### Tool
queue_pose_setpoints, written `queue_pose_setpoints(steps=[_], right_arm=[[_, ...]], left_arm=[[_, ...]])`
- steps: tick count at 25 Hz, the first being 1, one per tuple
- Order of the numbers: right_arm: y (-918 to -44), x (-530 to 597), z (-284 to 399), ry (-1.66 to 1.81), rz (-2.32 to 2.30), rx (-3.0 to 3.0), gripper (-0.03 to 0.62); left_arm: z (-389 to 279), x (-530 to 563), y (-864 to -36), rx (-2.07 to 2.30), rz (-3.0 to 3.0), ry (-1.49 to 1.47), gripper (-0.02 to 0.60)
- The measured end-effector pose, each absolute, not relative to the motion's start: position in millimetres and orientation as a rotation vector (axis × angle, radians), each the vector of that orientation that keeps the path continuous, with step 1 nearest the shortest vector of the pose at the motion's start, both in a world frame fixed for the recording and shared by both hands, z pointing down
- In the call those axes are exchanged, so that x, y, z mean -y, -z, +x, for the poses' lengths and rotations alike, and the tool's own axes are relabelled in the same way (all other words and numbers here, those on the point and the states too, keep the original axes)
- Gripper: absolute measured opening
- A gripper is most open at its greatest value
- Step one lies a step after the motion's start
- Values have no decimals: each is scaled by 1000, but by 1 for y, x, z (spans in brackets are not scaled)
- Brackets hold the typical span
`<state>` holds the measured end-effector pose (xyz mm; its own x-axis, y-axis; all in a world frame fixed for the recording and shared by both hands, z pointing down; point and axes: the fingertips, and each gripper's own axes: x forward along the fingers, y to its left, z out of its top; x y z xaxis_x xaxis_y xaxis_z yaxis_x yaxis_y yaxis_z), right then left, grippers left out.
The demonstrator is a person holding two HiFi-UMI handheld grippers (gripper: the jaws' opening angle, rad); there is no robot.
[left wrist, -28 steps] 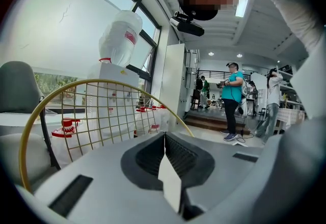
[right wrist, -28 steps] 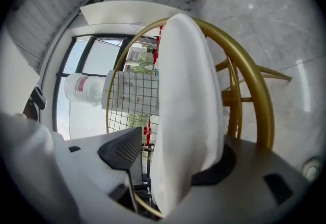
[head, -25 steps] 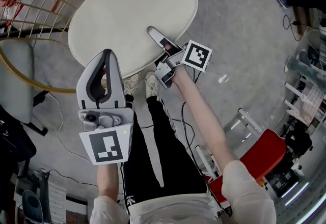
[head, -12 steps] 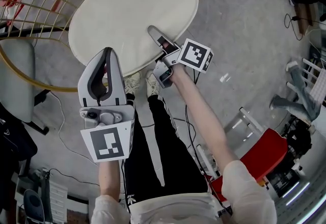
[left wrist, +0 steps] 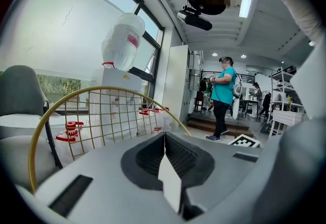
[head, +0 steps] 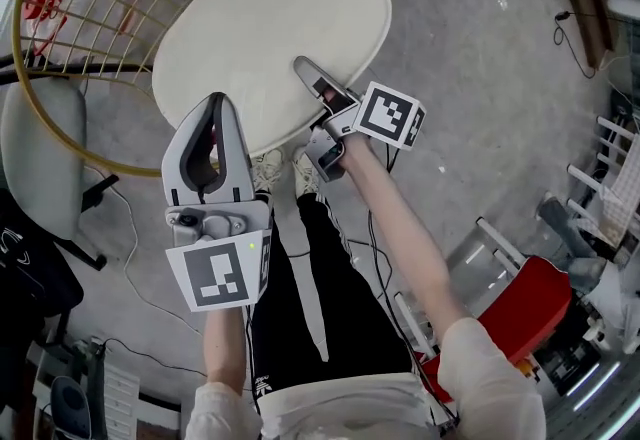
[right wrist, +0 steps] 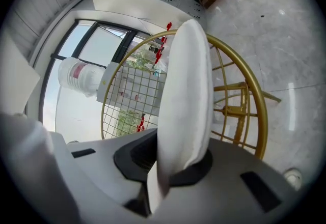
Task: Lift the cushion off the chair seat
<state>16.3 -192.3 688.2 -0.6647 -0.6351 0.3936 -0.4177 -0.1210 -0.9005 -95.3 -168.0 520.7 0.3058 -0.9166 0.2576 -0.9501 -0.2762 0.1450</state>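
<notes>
A cream, rounded cushion (head: 270, 38) lies on the seat of a gold wire chair (head: 60, 8). My right gripper (head: 305, 68) reaches onto the cushion's near right edge. Its jaws are closing, and the pads press on the edge between them. In the right gripper view the cushion (right wrist: 186, 90) rises edge-on out of the right gripper (right wrist: 173, 162), with the gold seat ring (right wrist: 254, 95) behind it. My left gripper (head: 213, 100) hovers over the cushion's near edge, shut and empty. In its own view the left gripper (left wrist: 164, 136) faces the chair back (left wrist: 102, 90).
A grey office chair (head: 40, 148) stands at the left and a red frame (head: 515, 303) at the lower right. The person's shoes (head: 265, 168) rest just under the seat's near edge. Cables trail on the concrete floor. A person in a teal shirt (left wrist: 224, 95) stands far off.
The right gripper's jaws have closed on the cushion's edge and it has risen a little with it. The left gripper has hardly moved.
</notes>
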Motion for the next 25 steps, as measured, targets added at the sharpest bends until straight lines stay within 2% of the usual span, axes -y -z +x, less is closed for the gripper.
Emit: queue_pose_setpoints(steps=[6,11,17,25], right_arm=[[-629,198,18,1807,-1286,-2017,43],[-525,232,27,1627,-1346,-2088,41],[-329,264,37,1156,-1464,-2255,41],[-70,217,30,232,-1574,-2444,41]], left_arm=[[-108,175,-477,1739,2289,-158,15],[-120,191,-395,1796,2307,-50,15],[-133,204,-252,1910,2380,94,15],[-140,180,-66,2063,2466,326,14]])
